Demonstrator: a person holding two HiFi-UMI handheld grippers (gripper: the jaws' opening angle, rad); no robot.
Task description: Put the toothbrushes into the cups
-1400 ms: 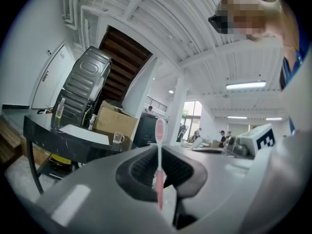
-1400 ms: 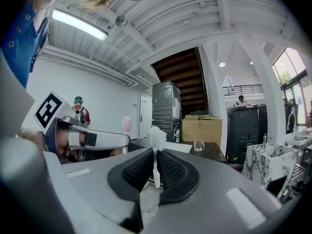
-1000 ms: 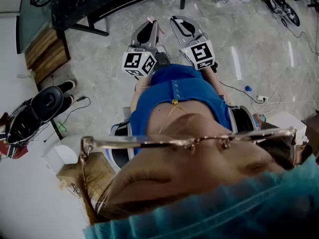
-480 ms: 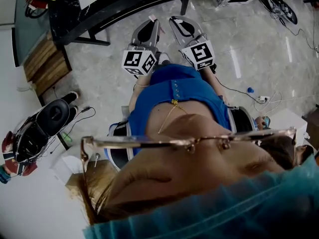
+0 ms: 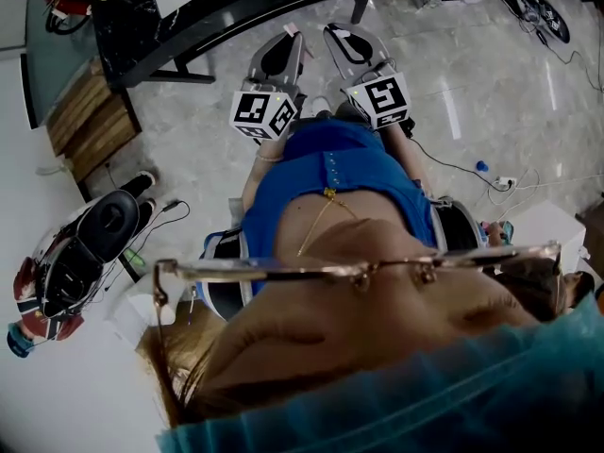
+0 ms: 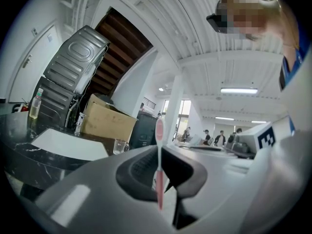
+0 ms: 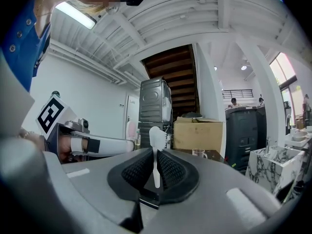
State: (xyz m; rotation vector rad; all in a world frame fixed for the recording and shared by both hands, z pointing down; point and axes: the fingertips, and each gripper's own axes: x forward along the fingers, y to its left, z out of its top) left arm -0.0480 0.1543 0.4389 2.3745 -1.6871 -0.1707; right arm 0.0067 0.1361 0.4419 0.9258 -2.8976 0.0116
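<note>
Pink toothbrush (image 6: 159, 167): upright, bristle head up, clamped in the closed left tongs (image 6: 160, 152). White toothbrush (image 7: 155, 160): same pose, clamped in the closed right tongs (image 7: 155, 152). Both tongs are held about level, side by side in front of the person's chest, well short of the bench (image 6: 22, 162).

Landmark is the cardboard box (image 6: 107, 123) on the bench. A clear glass cup (image 6: 119, 146) stands just in front of the box, at its near corner. The right gripper view shows a glass below the same box too; can't tell whether it's the same cup or a second one. No brush is in a cup yet.

Step, as I read it: carry phase. Both brushes are picked, and the approach to the box is not finished.

Next move needs:
- close the gap to the cup by the box
- bring one brush over the rim, handle end down
- lower it inside, then open those tongs
- find the second cup before placing the other brush

Risk: thin handles could pivot in the pads if a brush clips the rim.
</note>
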